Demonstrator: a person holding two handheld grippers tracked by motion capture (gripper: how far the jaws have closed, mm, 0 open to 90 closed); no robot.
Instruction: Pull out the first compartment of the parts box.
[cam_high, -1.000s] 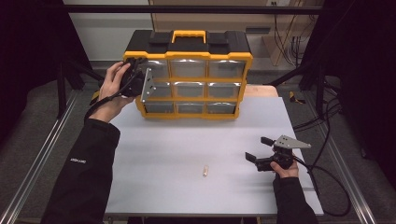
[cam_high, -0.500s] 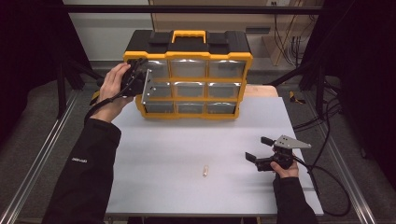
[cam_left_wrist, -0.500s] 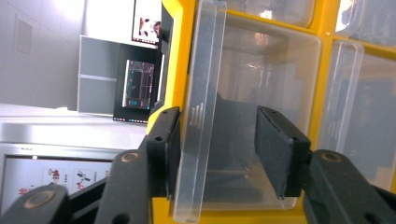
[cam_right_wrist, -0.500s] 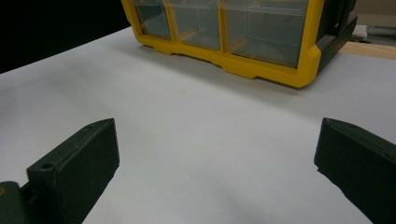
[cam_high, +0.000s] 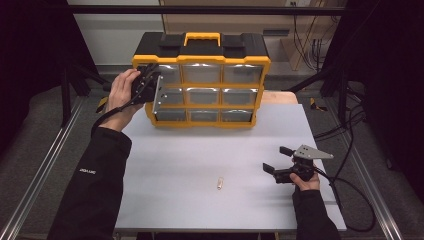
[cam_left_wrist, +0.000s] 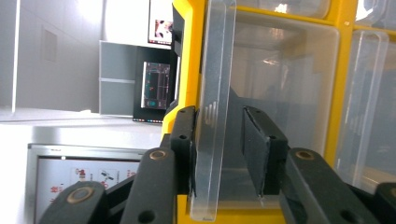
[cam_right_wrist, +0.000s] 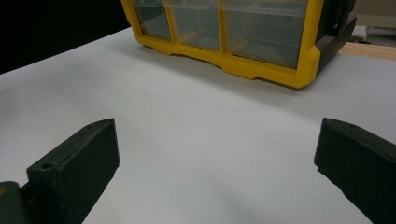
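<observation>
The clear drawer handle (cam_left_wrist: 211, 112) bears small embossed marks, too faint to read.

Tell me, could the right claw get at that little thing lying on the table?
Probably yes. The right claw stands open just above the white table, and the small object lies on bare surface to its side, with nothing between them.

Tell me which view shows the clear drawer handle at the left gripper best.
The left gripper view: the clear drawer handle stands between the closing jaws, one pad touching, one apart. In the high view the left gripper hides it. The right gripper view shows other drawers.
</observation>
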